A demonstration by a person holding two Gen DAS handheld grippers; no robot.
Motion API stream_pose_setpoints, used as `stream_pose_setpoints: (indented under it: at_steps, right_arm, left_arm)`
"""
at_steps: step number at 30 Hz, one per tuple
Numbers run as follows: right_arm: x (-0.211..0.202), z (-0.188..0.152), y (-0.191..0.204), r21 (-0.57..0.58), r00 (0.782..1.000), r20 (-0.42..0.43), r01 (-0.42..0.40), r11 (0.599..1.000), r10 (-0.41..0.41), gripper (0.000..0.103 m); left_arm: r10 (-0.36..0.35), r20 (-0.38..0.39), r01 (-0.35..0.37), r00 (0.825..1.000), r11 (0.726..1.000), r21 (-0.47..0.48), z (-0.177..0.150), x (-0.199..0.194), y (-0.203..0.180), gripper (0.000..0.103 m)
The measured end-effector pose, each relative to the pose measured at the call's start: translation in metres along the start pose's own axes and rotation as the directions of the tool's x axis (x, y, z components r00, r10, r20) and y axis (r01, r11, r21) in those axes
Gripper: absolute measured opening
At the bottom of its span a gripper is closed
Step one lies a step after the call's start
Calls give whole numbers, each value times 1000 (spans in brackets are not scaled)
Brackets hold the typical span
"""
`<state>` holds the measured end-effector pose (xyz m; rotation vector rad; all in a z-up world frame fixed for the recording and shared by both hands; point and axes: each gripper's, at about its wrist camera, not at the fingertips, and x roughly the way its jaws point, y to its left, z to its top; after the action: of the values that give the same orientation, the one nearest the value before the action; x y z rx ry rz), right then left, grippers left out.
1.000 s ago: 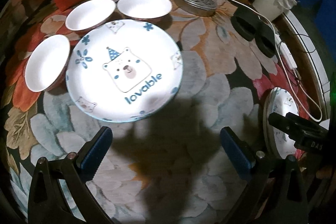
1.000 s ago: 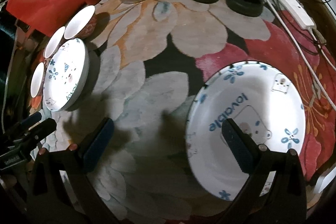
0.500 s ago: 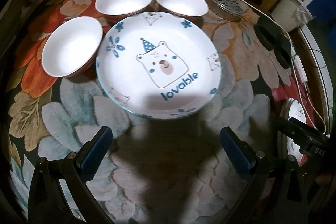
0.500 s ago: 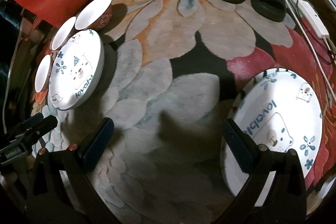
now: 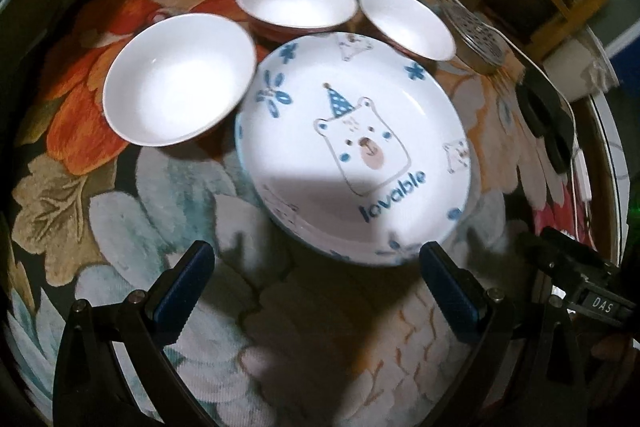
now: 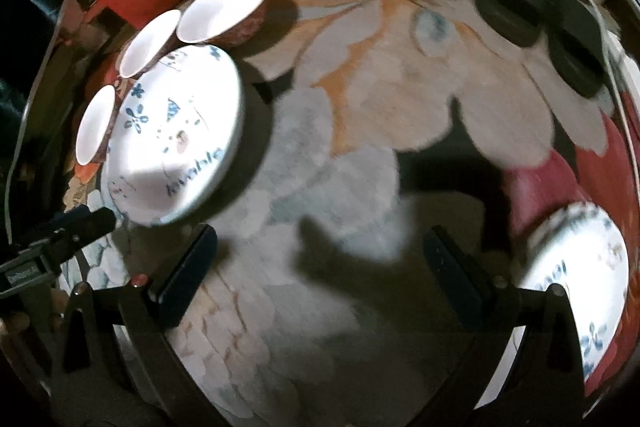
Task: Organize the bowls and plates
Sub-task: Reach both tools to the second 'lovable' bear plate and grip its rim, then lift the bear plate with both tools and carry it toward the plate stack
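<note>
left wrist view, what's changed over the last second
The left gripper has closed in on the bear plate, which now looks larger and sits just past its open fingers. The right gripper has swung left, so the second plate has slid from between its fingers to the right edge. Nothing was grasped; both plates and the three bowls lie where they were.

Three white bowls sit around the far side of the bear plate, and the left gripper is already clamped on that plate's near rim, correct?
Not quite. The three white bowls do ring the far side of the bear plate, but the left gripper is open, its fingers apart just short of the near rim. The left wrist view shows it.
</note>
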<state>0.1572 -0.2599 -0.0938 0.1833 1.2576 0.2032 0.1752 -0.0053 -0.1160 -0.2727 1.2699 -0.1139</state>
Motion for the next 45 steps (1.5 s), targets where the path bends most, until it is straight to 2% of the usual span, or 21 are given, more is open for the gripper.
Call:
stream_pose_setpoints:
  at_steps: [7,9,11,12,13,16,18,20,22,23,26,28,35,42,45]
  right_arm:
    - [21,30,21,-47,999,-13,-47,998,46,102]
    - [27,38,26,-59,998,-19,-55,997,54,98]
    - [34,45,31,-66,997,-33,-65,996,63,86]
    - [38,48,32,-65,997,-43,-72,995,69,84]
    - [42,52,34,-61,996,-51,-78,995,75,79]
    - [52,61,39,-51,995,-66,-83,995,80,61]
    - [59,67,43,-54,993,-78,-88,995,84,52]
    - [65,73,47,-68,993,-86,-87,994,81,31]
    - [71,76,52,-96,992,-105,-85,992,75,17]
    - [73,76,54,-111,991,-118,-82,991,68,13]
    - [73,72,58,-160,992,-119,-69,985,51,13]
    - [72,68,59,-174,991,-121,-70,982,50,13]
    - [63,42,55,-171,986,-152,-92,981,66,12]
    - [50,5,48,-151,965,-232,-161,975,124,13]
    - [46,-2,45,-150,965,-227,-170,974,133,15]
  left_arm:
    - [-6,-12,5,1000,996,-85,11,11,18,102]
    - [-12,-12,11,1000,994,-110,14,14,22,101]
    - [-26,-13,24,1000,990,-140,19,18,24,95]
    - [-29,-14,27,999,988,-151,21,19,24,93]
    - [-31,-15,28,999,987,-158,23,20,24,86]
    - [-35,-11,32,999,985,-170,31,24,24,79]
    - [-40,-17,37,999,984,-176,34,28,23,64]
    - [-45,-39,37,998,983,-182,37,35,23,49]
    - [-26,-53,16,998,984,-175,39,40,23,41]
    - [-19,-55,9,998,986,-168,38,41,24,34]
    - [1,-54,-8,999,989,-145,36,42,29,19]
    - [6,-52,-13,999,992,-128,35,42,29,16]
    - [21,-63,-24,998,998,-54,18,35,27,16]
    - [-4,-82,0,997,999,-45,-9,24,38,16]
    - [0,-69,-3,998,999,-32,-16,20,42,16]
